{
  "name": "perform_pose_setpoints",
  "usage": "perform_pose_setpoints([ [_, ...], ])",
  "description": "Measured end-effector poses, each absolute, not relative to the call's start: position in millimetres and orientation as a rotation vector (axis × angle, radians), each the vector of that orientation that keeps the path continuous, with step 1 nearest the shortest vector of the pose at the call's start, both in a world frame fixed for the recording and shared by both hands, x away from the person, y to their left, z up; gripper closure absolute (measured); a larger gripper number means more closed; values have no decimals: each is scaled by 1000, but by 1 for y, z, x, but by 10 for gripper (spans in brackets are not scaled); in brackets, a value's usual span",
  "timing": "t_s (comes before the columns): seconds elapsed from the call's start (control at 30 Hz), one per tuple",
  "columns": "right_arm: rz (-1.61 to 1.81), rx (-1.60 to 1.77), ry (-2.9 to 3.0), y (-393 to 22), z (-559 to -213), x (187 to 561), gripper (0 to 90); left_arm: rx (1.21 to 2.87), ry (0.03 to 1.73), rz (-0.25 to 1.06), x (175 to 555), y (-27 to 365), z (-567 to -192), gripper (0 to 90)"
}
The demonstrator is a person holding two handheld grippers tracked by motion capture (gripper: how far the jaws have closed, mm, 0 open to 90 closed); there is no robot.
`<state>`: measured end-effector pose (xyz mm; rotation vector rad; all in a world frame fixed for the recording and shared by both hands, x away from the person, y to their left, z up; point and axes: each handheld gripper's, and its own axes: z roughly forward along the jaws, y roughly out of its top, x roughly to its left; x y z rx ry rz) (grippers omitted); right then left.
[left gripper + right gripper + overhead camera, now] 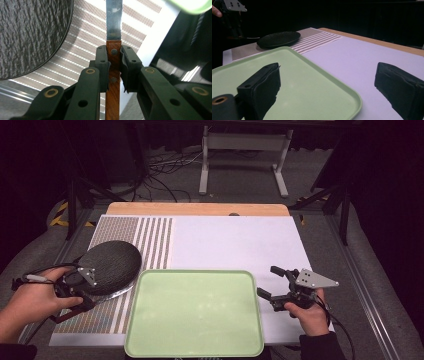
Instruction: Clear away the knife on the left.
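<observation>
Knife (114,30) clamped in left hand-held gripper (114,62) beside dark plate (107,265) — right hand-held gripper (274,282) wide open, empty — green tray (195,312) still bare.

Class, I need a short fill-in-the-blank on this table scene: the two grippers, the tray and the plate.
1. The left gripper is shut on a knife with a ____ handle.
2. The right gripper has its jaws ____.
3. The green tray holds ____.
4. The dark plate lies on the ____ part of the mat.

Missing words: wooden; open; nothing; striped
</observation>
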<state>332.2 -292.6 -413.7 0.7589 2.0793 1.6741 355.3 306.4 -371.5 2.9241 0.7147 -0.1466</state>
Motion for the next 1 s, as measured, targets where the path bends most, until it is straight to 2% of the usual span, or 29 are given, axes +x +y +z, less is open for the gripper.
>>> perform_pose_setpoints([
  [0.1, 1672, 758, 2079, -293, -414, 332, 75, 2808, 865, -177, 355, 304, -366, 777],
  [0.37, 1671, 765, 2073, -294, -413, 331, 75, 2704, 1006, -183, 354, 298, -362, 777],
  [0.5, 1654, 769, 2071, -294, -413, 332, 73, 2618, 1129, -199, 350, 292, -358, 777],
  [1.0, 1626, 783, 2068, -294, -414, 332, 72, 2464, 1181, -260, 340, 268, -357, 776],
])
